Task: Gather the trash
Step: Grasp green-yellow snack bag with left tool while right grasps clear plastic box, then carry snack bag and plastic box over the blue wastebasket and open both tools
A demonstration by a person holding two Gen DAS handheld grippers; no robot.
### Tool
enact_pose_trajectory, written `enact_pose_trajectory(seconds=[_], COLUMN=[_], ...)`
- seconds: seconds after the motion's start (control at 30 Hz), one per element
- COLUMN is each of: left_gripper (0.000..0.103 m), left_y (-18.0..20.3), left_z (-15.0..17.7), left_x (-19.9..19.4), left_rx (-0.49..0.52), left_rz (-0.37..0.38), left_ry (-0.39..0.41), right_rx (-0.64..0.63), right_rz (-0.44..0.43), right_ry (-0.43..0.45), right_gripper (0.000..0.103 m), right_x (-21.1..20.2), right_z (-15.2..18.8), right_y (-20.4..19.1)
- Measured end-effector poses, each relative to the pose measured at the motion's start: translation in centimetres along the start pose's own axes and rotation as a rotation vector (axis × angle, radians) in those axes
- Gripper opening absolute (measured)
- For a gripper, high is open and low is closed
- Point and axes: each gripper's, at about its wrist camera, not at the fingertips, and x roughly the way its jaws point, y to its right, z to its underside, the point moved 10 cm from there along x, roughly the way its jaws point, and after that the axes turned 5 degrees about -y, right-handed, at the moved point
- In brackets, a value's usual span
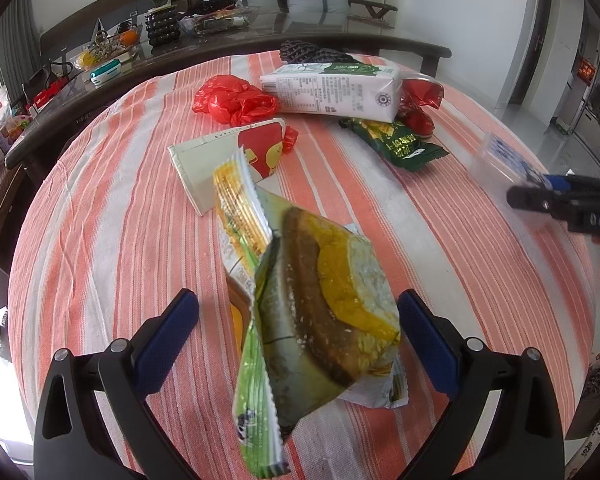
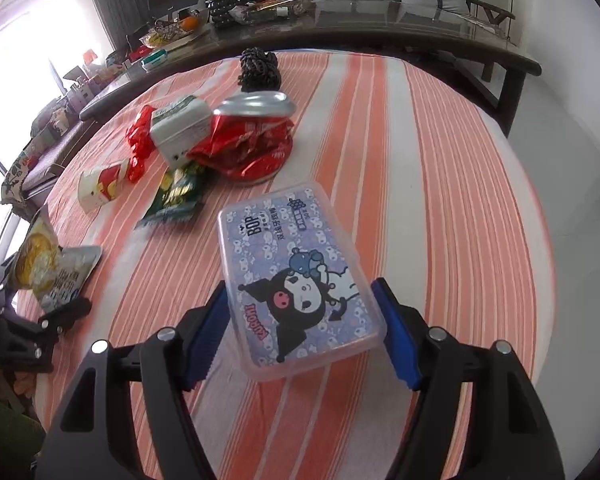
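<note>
Between the right claw (image 2: 300, 332) pads, clamped — plastic box (image 2: 294, 276), stiff, light, slick; grip long edges, above striped counter (image 2: 440, 200). Left claw (image 1: 298, 344) apart around crinkly wrapper (image 1: 316, 312).

On the desk (image 2: 440, 160), a plastic box (image 2: 296, 276) is sitting nearest, between the right hand-held gripper's (image 2: 300, 336) jaws. Behind it a crushed can (image 2: 252, 136) is lying beside a carton (image 2: 180, 128). Left of the box a sachet (image 2: 174, 196) and a paper cup (image 2: 100, 186) are lying, with snack wrappers (image 1: 320, 312) farther left.
</note>
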Motion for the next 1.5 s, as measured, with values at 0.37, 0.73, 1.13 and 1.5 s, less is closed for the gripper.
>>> enact_pose_trajectory(seconds=[0.37, 0.73, 1.13, 1.5], left_gripper=[0.097, 0.097, 0.063, 0.037], left_y=[-0.3, -1.1, -1.1, 3.7], left_z=[0.0, 1.7, 0.6, -0.3], left_x=[-0.6, -3.5, -2.6, -4.9], left_rx=[-0.022, -0.07, -0.113, -0.064], left_rz=[0.069, 0.189, 0.077, 0.194], left_ry=[0.025, 0.045, -0.037, 0.008], right_rx=[-0.063, 0.163, 0.287, 0.211], right_rz=[-0.025, -0.053, 0.045, -0.031], right_ry=[0.016, 0.035, -0.117, -0.025], right_gripper=[0.069, 0.091, 0.082, 0.062], right_x=[-1.8, -4.2, 0.5, -4.2], right_z=[4.4, 2.8, -2.7, -0.7], right_y=[-5.4, -1.5, -2.3, -1.3])
